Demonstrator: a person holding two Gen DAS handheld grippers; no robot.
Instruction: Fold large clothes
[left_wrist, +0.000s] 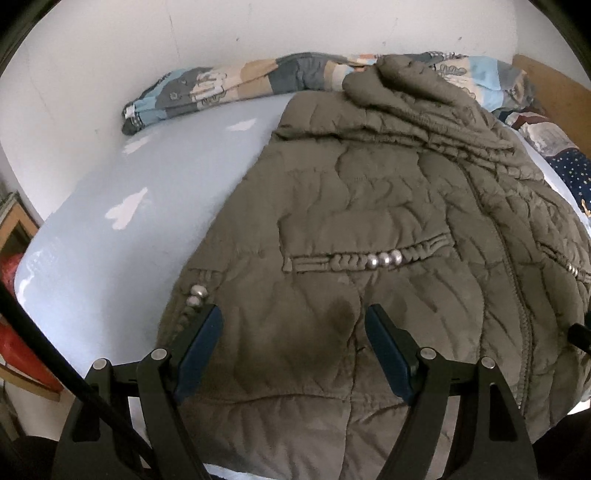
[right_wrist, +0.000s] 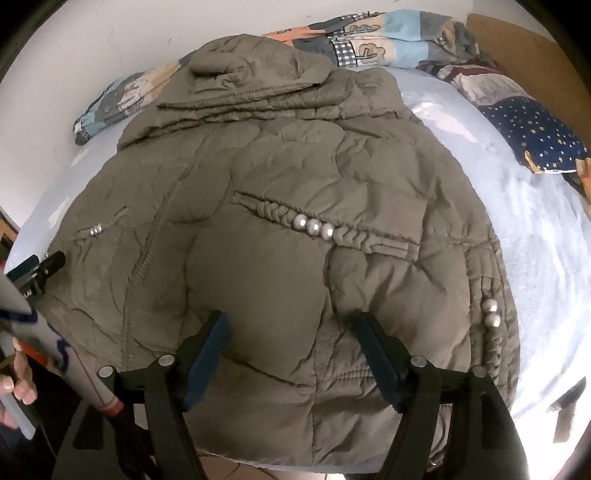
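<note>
A large olive-brown quilted jacket (left_wrist: 369, 206) lies spread flat on a pale blue bed, front up, zipper closed, hood bunched at the far end. It has braided pocket trims with silver beads (left_wrist: 384, 259). It also fills the right wrist view (right_wrist: 295, 184). My left gripper (left_wrist: 293, 325) is open and empty, hovering over the jacket's lower left part near its hem. My right gripper (right_wrist: 291, 328) is open and empty over the lower right part. The left gripper's tip shows at the left edge of the right wrist view (right_wrist: 37, 273).
The pale blue bedsheet (left_wrist: 129, 236) lies bare to the left of the jacket, and to its right (right_wrist: 546, 258). A rolled patterned quilt (left_wrist: 229, 85) lies along the white wall. A star-print pillow (right_wrist: 535, 136) sits far right. A red object (left_wrist: 14, 350) stands beside the bed.
</note>
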